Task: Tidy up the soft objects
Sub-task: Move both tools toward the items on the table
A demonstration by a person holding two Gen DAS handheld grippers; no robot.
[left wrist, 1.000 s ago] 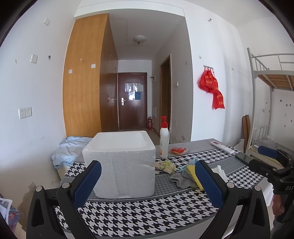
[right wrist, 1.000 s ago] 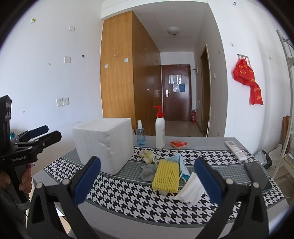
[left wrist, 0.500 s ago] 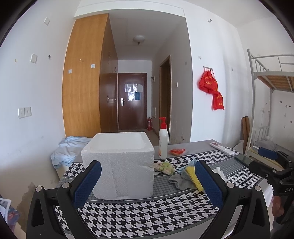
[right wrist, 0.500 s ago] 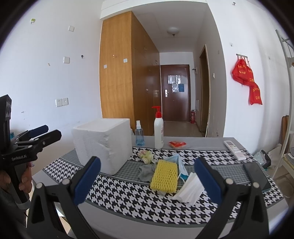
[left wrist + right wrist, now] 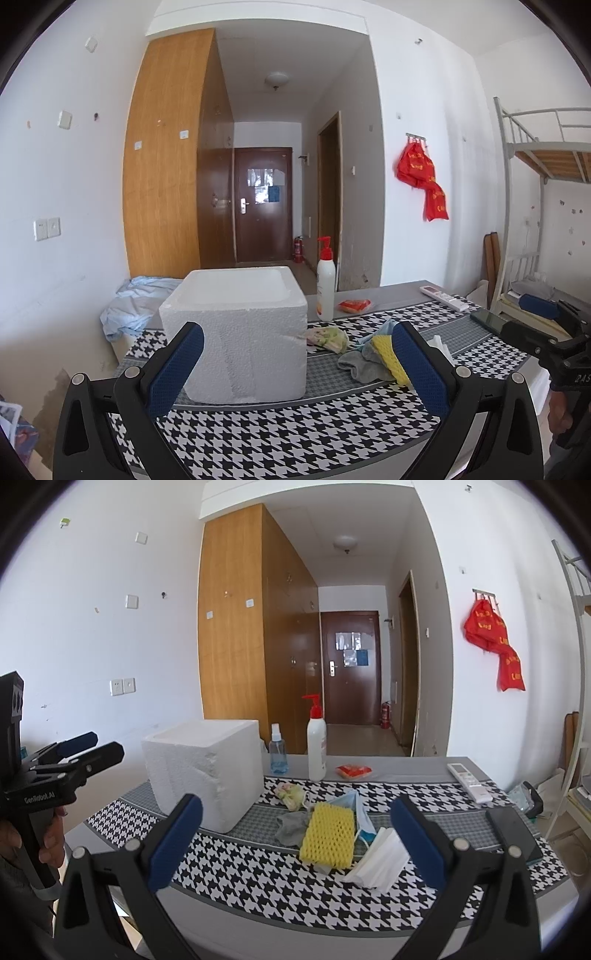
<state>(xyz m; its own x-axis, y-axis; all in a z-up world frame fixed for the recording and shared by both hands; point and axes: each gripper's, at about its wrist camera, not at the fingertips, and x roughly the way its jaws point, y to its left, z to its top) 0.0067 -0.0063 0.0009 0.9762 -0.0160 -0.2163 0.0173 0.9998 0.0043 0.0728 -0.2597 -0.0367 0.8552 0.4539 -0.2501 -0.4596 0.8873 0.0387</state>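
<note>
On the houndstooth table (image 5: pixel 258 871) a pile of soft items lies right of a white foam box (image 5: pixel 203 771) (image 5: pixel 236 332): a yellow sponge (image 5: pixel 327 836) (image 5: pixel 389 354), a grey sock (image 5: pixel 291 825) (image 5: pixel 360 363), a blue face mask (image 5: pixel 360 812), white folded tissues (image 5: pixel 380 858) and a small flowery cloth (image 5: pixel 291 794) (image 5: pixel 328 336). My left gripper (image 5: pixel 295 332) is open and empty, held short of the box. My right gripper (image 5: pixel 295 803) is open and empty too, in front of the pile.
A pump bottle (image 5: pixel 317 749), a spray bottle (image 5: pixel 277 749) and a red packet (image 5: pixel 352 771) stand behind the pile. A remote (image 5: pixel 469 782) and a dark phone (image 5: pixel 513 830) lie at the right. Light blue fabric (image 5: pixel 136 302) is heaped left of the table. A bunk bed (image 5: pixel 535 155) stands right.
Both grippers have drifted only slightly and stay open. Nothing on the table has moved.
</note>
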